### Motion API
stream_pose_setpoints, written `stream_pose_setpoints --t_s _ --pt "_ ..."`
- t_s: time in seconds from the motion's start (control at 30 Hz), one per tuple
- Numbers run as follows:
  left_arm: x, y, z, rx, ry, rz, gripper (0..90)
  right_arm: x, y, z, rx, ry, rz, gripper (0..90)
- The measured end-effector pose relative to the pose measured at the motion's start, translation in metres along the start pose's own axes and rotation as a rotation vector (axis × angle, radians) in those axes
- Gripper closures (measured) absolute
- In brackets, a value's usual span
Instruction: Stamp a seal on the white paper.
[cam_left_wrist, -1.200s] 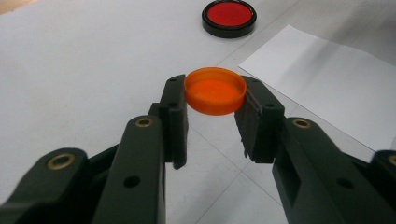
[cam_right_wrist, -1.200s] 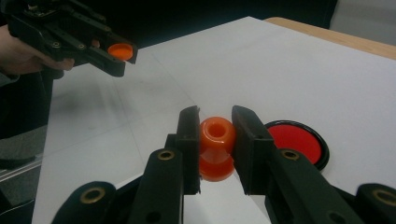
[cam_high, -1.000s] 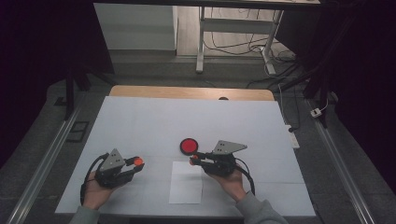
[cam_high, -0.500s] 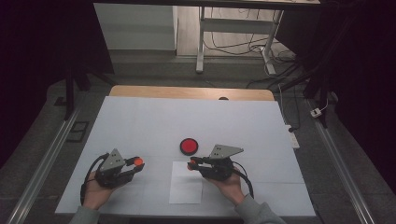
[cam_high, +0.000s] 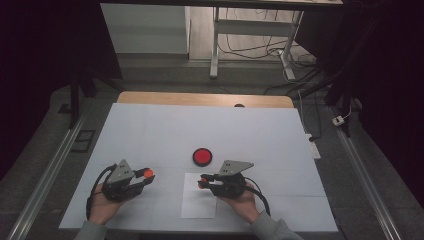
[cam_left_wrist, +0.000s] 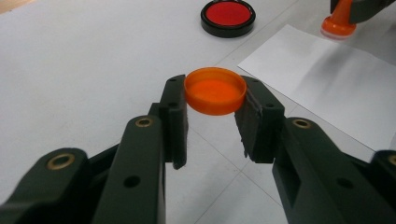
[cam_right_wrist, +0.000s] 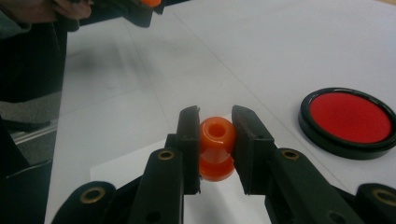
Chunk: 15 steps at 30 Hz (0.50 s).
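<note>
My left gripper is shut on a shallow orange cap, held open side up a little above the white table cover. My right gripper is shut on the neck of an orange stamp. It holds the stamp low over the far edge of a white paper sheet. In the left gripper view the stamp hangs at the paper's far edge; I cannot tell whether it touches. A round red ink pad in a black rim lies just beyond the paper.
The ink pad lies to the right of my right jaws, and it lies ahead of my left jaws. A wooden table edge runs along the back. Metal rails flank the table; cables lie on the floor behind.
My right gripper has drawn slightly back from beside the ink pad toward the person, bringing the stamp over the paper's far edge. The left gripper has stayed put.
</note>
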<state>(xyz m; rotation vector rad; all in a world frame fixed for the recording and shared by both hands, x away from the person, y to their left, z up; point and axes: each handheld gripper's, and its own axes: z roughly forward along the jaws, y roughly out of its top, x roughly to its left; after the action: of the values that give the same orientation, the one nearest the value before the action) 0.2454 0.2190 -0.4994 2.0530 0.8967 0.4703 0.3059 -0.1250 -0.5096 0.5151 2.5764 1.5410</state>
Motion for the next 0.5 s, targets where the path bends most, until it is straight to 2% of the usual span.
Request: stream_pose_setpoints --t_s 0.5 --pt "0.0006 -0.0003 -0.0001 0.002 0.000 0.000 64.8 0.0032 -0.0086 0.0082 0.064 0.000 -0.021 73.1"
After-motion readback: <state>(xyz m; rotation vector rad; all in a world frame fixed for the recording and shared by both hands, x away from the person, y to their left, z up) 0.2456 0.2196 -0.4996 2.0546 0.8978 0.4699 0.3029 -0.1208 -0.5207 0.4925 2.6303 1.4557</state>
